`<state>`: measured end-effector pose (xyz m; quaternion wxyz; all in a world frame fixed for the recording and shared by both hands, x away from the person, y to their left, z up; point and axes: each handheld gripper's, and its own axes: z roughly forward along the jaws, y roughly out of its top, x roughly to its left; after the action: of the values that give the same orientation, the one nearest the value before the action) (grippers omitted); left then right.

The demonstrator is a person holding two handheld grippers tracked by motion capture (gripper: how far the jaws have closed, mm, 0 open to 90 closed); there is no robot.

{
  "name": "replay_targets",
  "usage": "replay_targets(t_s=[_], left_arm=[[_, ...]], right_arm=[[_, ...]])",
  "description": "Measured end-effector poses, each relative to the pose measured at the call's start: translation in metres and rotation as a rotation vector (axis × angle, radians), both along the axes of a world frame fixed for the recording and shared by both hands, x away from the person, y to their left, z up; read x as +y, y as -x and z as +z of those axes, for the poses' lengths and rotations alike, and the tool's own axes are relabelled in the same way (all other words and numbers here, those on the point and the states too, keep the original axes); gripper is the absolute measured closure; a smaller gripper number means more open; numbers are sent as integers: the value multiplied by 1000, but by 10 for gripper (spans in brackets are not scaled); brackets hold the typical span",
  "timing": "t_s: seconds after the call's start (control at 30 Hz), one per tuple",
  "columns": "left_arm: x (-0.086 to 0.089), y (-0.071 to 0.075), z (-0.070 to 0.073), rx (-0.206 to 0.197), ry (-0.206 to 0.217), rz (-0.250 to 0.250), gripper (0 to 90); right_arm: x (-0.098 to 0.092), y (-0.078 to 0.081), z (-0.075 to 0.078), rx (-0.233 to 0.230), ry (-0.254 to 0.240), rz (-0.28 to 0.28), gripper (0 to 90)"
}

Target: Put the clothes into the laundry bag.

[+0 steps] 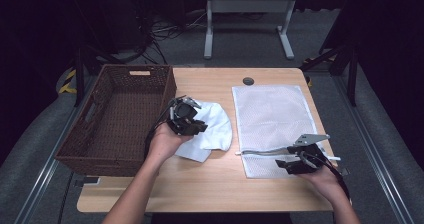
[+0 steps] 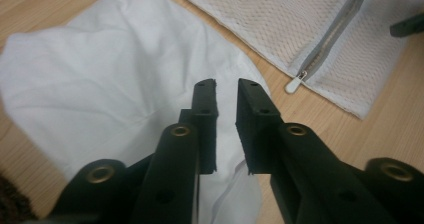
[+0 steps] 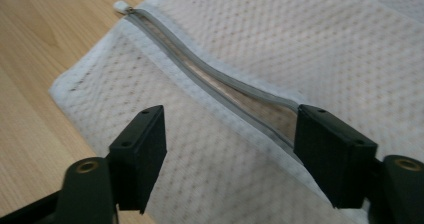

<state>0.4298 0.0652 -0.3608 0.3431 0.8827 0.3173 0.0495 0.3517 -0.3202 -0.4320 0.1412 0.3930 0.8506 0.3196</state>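
Observation:
A crumpled white cloth [image 1: 216, 126] [image 2: 100, 74] lies on the wooden table [image 1: 210, 184], just right of the basket. My left gripper [image 1: 201, 128] [image 2: 226, 84] rests on the cloth's left part, its jaws nearly together with a fold of cloth between them. To the right lies a flat white mesh laundry bag [image 1: 272, 111] [image 3: 310, 39] with a grey zipper [image 3: 210, 81] partly open; its pull [image 2: 294, 84] points toward the cloth. My right gripper [image 1: 283, 156] [image 3: 230, 111] hovers over the bag's near end, jaws wide apart on either side of the zipper, touching nothing.
A large brown wicker basket [image 1: 80, 134] stands at the table's left, close to my left hand. A round cable hole [image 1: 248, 80] sits at the table's far edge. Bare wood runs along the front edge between my forearms.

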Motion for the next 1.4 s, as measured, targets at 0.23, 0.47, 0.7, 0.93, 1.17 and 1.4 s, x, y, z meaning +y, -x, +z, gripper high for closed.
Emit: replay_targets(t_s=[0.23, 0.47, 0.7, 0.93, 1.17, 1.4], left_arm=[[-33, 13, -18, 4, -7, -88, 897], [-68, 27, -38, 6, -4, -187, 899], [-96, 33, -51, 11, -11, -247, 900], [-122, 39, -68, 29, -26, -296, 900], [-138, 46, -81, 25, -41, -328, 899], [-137, 46, -90, 25, -75, -325, 899]], right_arm=[[-18, -1, 6, -21, 5, -60, 521], [-32, -8, 6, -28, 0, -106, 744], [-46, -14, 4, -38, 20, -134, 885], [-64, -23, -3, -46, 48, -199, 900], [-69, -28, -8, -40, 60, -230, 900], [-69, -32, -13, -23, 91, -229, 900]])
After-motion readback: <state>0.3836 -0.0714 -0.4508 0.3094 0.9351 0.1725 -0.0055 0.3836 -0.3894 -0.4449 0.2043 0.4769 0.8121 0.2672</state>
